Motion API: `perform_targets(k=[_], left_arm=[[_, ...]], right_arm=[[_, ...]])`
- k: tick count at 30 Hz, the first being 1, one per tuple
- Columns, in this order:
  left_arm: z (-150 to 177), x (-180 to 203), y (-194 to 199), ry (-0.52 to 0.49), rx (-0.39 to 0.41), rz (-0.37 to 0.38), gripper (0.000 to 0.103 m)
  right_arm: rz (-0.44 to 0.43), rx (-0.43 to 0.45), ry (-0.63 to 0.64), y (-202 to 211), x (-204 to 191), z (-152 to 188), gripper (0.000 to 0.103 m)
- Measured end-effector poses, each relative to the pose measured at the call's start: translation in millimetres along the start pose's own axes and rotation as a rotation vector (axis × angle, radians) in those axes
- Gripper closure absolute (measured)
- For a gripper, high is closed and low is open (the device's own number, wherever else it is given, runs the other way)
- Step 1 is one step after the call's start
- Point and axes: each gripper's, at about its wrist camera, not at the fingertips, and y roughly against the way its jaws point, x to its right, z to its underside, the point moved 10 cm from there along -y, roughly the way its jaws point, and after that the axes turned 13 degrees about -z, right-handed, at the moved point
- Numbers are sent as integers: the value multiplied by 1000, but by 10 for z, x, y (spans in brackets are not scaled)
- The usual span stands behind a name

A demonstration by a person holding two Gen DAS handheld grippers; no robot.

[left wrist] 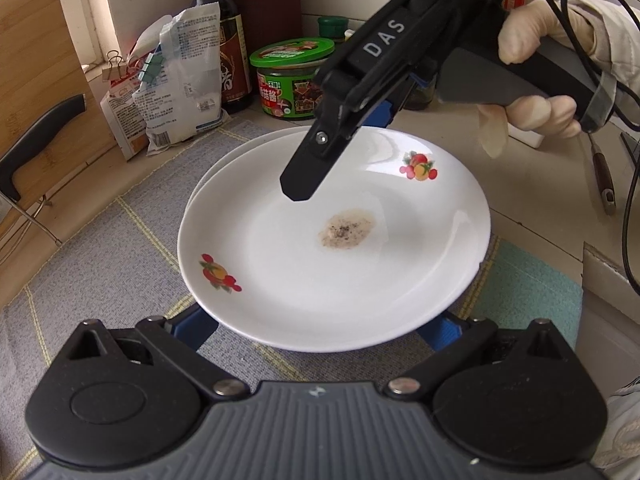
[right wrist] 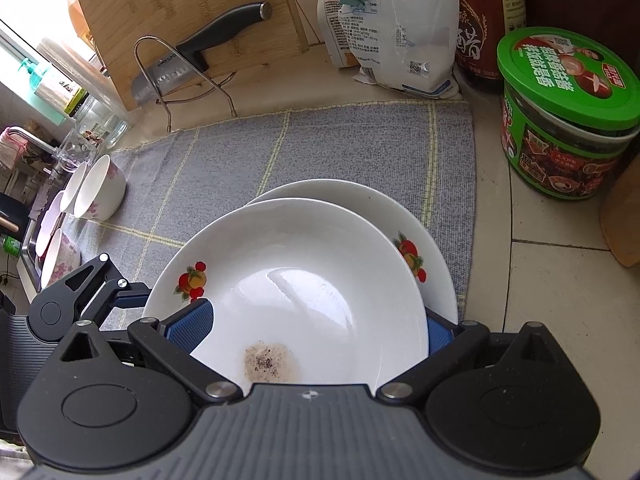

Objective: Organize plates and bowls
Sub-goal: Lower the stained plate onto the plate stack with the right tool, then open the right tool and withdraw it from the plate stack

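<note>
**Slick Plate Straddled at Two Rims, Neither Grip Closed**

Far off at 9 o'clock in the right wrist view: bowls (right wrist: 98, 188) tipped on their sides at the mat's edge, well apart from the plates.

Nearer in: left gripper (left wrist: 320, 328) at the top plate's 6 o'clock rim, jaws spread wide. Blue pads (left wrist: 192, 328) tucked just under the rim on either side, clamping nothing.

Centre: top plate (left wrist: 280, 264) resting on a lower plate (left wrist: 240, 140) that peeks out at 11 o'clock. Both on the grey mat (left wrist: 100, 248) on the table (right wrist: 560, 280). Brownish speckled residue (left wrist: 347, 234) in the well.

Right: right gripper (right wrist: 316, 326) at the opposite rim, jaws likewise wide. One finger over the plate's face, the other outside the rim, not squeezing.

Probably glazed ceramic: stiff, fairly heavy, slippery, easily chipped. Best taken at the raised rim, pad above and pad below, gripped firmly and kept level. No dragging across the lower plate.
</note>
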Motion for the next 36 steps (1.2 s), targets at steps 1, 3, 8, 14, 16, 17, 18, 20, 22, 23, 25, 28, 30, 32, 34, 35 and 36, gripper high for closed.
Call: perform_targets(k=[1, 3, 8, 14, 16, 17, 18, 20, 22, 23, 25, 28, 30, 32, 34, 35, 36], left_arm=[[-1, 1, 4, 1, -1, 2, 0], [-5, 7, 3, 1, -1, 6, 0], [-13, 15, -2, -5, -1, 11, 1], [-15, 21, -10, -11, 4, 15, 1], [-16, 19, -10, -12, 6, 16, 1], [-24, 18, -10, -11, 8, 16, 1], [-25, 17, -8, -11, 10, 17, 1], [-27, 15, 6, -12, 16, 18, 1], [-39, 16, 14, -10, 22, 22, 1], [-46, 17, 21, -9, 26, 24, 1], [-53, 22, 26, -6, 31, 28, 1], [-54, 23, 35, 1, 38, 32, 1], [-54, 20, 34, 8, 39, 35, 1], [-50, 9, 30, 17, 37, 38, 1], [-38, -6, 34, 22, 39, 39, 1], [-32, -13, 37, 25, 38, 37, 1], [-27, -20, 43, 26, 40, 34, 1]], right_arm=[[-3, 6, -6, 17, 8, 0, 0], [-5, 17, -16, 53, 16, 2, 0], [7, 29, -25, 104, 6, 21, 0], [32, 42, -37, 156, -8, 43, 0], [43, 48, -39, 182, -12, 61, 0], [48, 50, -40, 190, -17, 66, 0], [53, 52, -42, 200, -18, 71, 0], [67, 55, -44, 215, -25, 84, 0], [83, 53, -39, 226, -35, 100, 0], [90, 52, -39, 230, -39, 107, 0], [100, 52, -42, 238, -43, 120, 0], [115, 50, -42, 243, -55, 136, 0], [128, 48, -35, 243, -68, 146, 0], [142, 48, -29, 244, -82, 156, 0], [156, 43, -28, 238, -86, 167, 0], [163, 42, -25, 238, -89, 173, 0], [173, 38, -20, 234, -88, 179, 0]])
